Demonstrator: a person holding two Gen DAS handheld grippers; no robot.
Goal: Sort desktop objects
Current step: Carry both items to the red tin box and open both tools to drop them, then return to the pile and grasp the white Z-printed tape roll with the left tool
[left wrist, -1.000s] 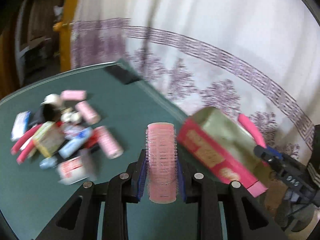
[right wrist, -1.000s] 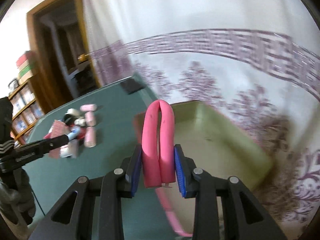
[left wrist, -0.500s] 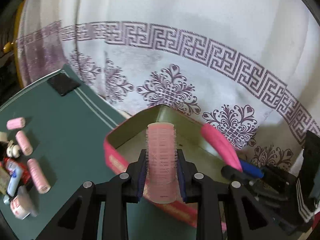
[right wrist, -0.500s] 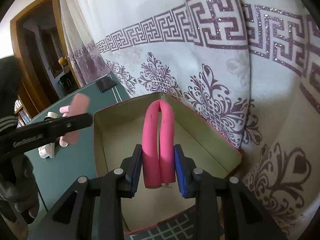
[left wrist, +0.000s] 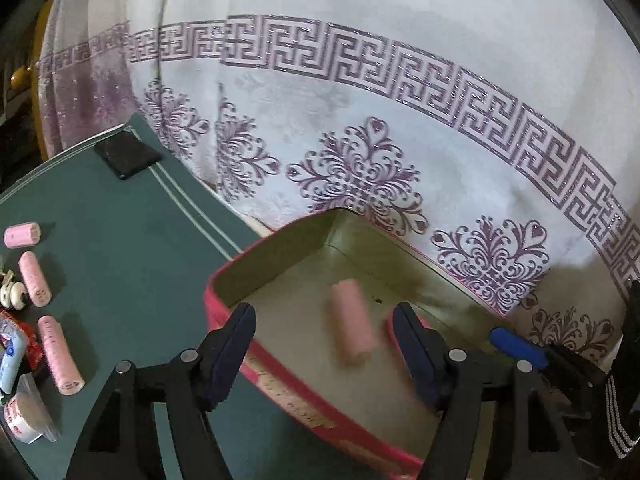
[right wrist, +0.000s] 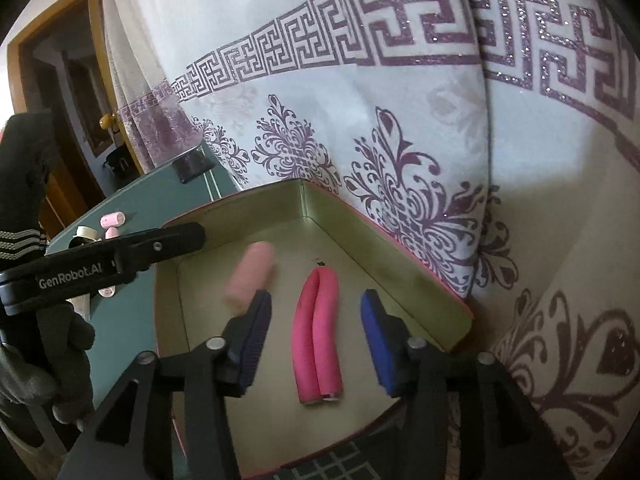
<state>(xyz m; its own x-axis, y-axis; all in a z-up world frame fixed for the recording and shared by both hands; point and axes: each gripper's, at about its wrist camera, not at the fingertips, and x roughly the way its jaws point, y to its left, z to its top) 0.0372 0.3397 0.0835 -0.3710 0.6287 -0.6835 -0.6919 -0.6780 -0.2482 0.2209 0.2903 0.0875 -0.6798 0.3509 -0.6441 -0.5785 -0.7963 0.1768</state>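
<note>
A pink-sided tin box (left wrist: 256, 264) (right wrist: 168, 320) with a pale green inside stands at the table's far edge by the curtain. My left gripper (left wrist: 324, 344) hangs over it, its jaws opening, and a blurred pale pink hair roller (left wrist: 352, 324) (right wrist: 250, 276) is loose inside the box with no pad touching it. My right gripper (right wrist: 312, 332) is over the same box, jaws opening too; the folded hot-pink foam roller (right wrist: 318, 336) lies on the box floor between the pads, free of both. One blue pad of the right gripper (left wrist: 516, 346) shows in the left wrist view.
Several pink hair rollers (left wrist: 35, 278) and small packets (left wrist: 12, 356) lie on the green table (left wrist: 120, 248) at left. A black pad (left wrist: 128, 156) sits near the table's far corner. A patterned white curtain (left wrist: 360, 120) hangs right behind the box. A gloved hand (right wrist: 36, 364) holds the left gripper.
Both grippers swung over the box and their jaws spread. The pale pink roller left the left gripper and the folded foam roller left the right one; both are now in the box.
</note>
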